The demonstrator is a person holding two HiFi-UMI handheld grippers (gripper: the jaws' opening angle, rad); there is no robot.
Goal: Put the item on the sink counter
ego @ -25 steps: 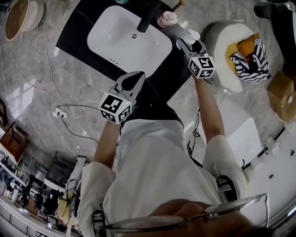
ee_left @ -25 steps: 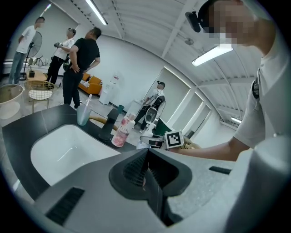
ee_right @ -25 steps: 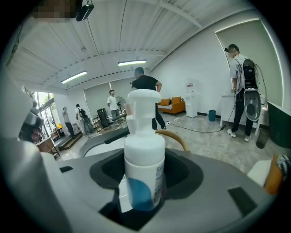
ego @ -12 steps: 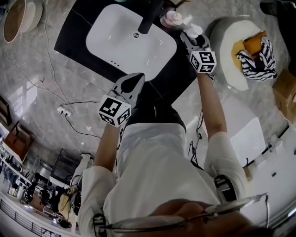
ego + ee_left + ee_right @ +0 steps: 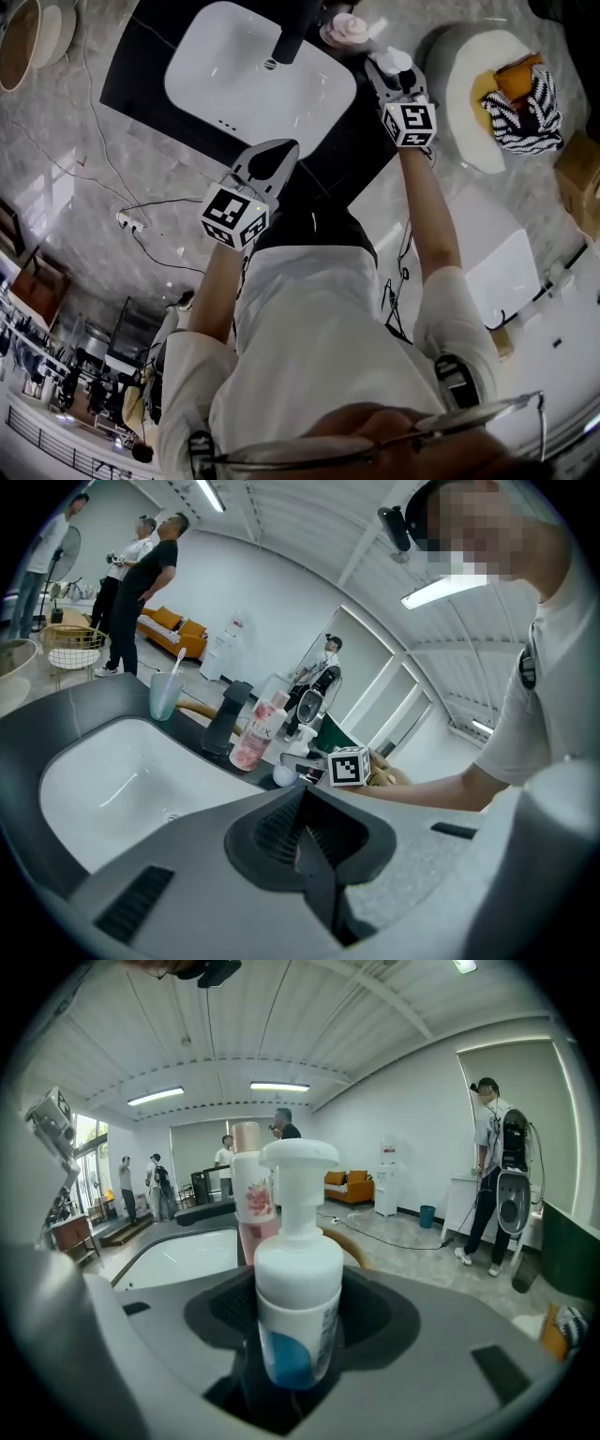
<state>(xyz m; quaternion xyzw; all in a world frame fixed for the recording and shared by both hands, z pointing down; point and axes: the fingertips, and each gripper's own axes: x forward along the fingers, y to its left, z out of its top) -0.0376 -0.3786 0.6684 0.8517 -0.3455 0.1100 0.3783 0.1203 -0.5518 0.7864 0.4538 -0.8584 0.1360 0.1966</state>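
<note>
The fingers of the right gripper (image 5: pixel 395 77) are clamped on the white pump bottle (image 5: pixel 298 1307), its body upright between them and its pump head standing above the jaws. The left gripper (image 5: pixel 305 827) has its fingers together on nothing and hangs over the front edge of the sink counter (image 5: pixel 141 73).

That black counter carries the white basin (image 5: pixel 253 75) across most of its middle, with the dark faucet (image 5: pixel 292 37) at the back edge. A pink bottle (image 5: pixel 342 30) stands just right of the faucet, toward the counter's back right corner. The pump bottle is held near that same corner, just beside the pink bottle and a little nearer the front (whether its base already touches the counter, no view shows).

My reading is that the placing step is in hand, and nearly done. The next move calls for the base to sit flat on the bare black strip between basin and right edge. It must stay clear of the pink bottle. Then the jaws can part and draw straight back, so the tall, top-heavy bottle is not tipped
</note>
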